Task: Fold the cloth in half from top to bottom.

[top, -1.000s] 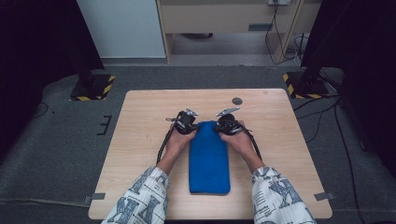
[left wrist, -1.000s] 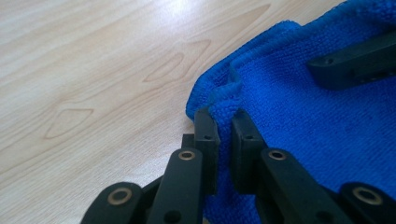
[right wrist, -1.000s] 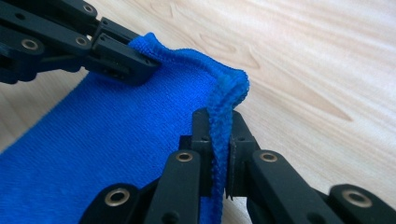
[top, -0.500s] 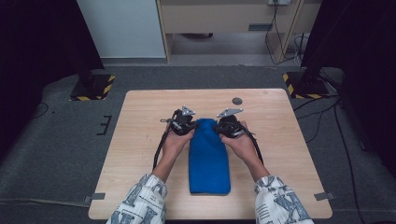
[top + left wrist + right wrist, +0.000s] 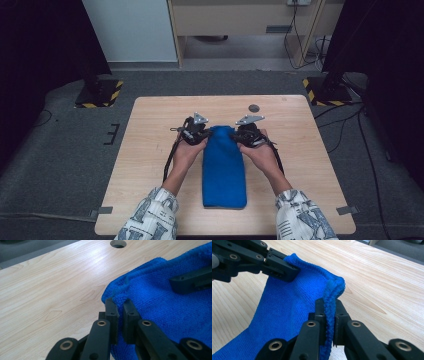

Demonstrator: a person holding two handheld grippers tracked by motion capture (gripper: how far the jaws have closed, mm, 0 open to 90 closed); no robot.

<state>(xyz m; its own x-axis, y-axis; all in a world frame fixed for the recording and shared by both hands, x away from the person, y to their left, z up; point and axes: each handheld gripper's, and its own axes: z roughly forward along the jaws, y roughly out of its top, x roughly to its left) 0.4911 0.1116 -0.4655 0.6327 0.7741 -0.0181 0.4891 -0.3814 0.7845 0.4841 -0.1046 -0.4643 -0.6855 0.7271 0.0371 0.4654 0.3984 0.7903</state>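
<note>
High view above table (image 5: 150, 200) looking down, two gripper views close, all sharing blue cloth (image 5: 223, 170)

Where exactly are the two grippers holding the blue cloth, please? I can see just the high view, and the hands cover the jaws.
Observer: The left gripper pinches the blue cloth at a far corner.
Operator: Thank you. And the right one?
Observer: The right gripper is shut on the other far corner, with the hem bunched between its jaws.
Operator: Is that far edge lying on the table?
Observer: No, it is raised off the table; the cloth slopes down from the jaws.
</note>
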